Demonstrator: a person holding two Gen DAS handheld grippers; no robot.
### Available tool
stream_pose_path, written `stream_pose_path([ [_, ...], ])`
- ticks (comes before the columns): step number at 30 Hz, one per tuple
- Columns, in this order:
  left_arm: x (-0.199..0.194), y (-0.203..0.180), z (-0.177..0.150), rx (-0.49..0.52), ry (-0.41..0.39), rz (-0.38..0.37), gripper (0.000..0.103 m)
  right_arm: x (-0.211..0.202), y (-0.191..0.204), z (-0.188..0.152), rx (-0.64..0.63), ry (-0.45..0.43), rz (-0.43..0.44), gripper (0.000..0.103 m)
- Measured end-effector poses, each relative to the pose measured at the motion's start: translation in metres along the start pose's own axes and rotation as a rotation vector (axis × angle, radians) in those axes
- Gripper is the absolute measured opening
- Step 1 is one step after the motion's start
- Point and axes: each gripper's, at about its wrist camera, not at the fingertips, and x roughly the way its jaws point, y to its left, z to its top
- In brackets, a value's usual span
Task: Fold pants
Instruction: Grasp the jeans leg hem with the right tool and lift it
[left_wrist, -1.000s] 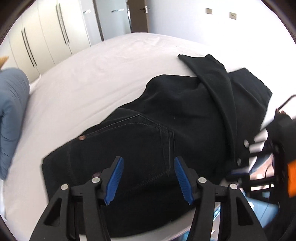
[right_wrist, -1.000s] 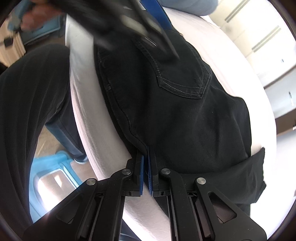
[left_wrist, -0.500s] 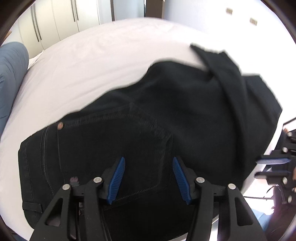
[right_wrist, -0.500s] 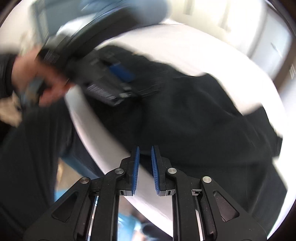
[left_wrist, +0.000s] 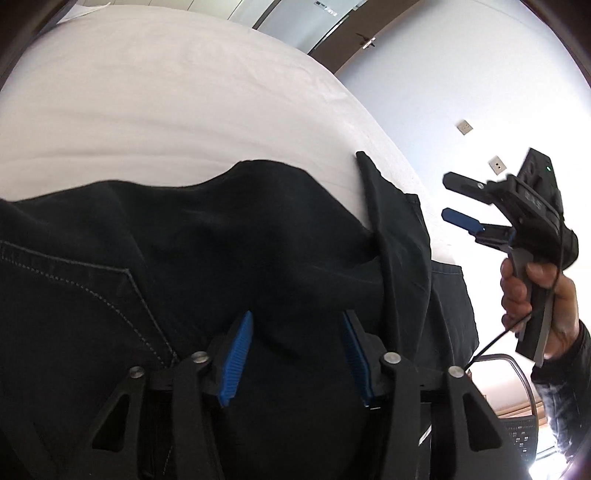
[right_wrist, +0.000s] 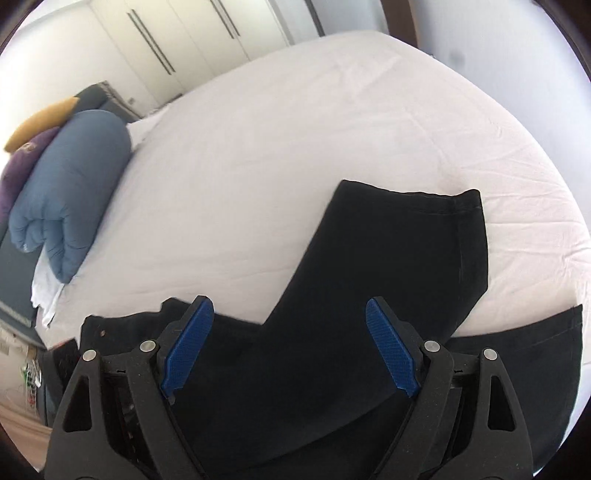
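The left tongs (left_wrist: 295, 354) hang spread wide just above the black pants (left_wrist: 155, 266), gripping nothing. The right tongs (right_wrist: 290, 347) are also wide apart and empty over the same cloth. The pants lie at the near edge of the white bed (right_wrist: 295, 129), one leg folded across. Farther off sits a rolled blue duvet (right_wrist: 74, 184).

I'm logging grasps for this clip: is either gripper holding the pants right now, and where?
Nothing is held. The left gripper and right gripper are both open above the black pants, gripping no fabric.
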Motion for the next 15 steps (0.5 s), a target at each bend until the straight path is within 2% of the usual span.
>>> stream_pose_path([
  [2,0.001,0.010,-0.005,-0.023,-0.009,0.027,0.010,0.022,-0.007,0.027,0.042,0.048,-0.050,0.085],
  [4,0.005,0.018,-0.007,-0.047,-0.014,0.043,0.002,0.045,-0.007,0.049,0.053,0.082,-0.125,0.085],
  [6,0.007,0.026,-0.010,-0.076,-0.018,0.011,0.004,0.067,-0.006,0.068,0.062,0.096,-0.177,0.085],
  [11,0.017,0.017,-0.007,-0.021,-0.012,0.063,0.004,0.116,-0.008,0.091,0.092,0.165,-0.282,0.085],
  [15,0.024,0.013,-0.006,-0.021,-0.015,0.056,0.004,0.155,-0.009,0.085,0.046,0.252,-0.438,0.084],
])
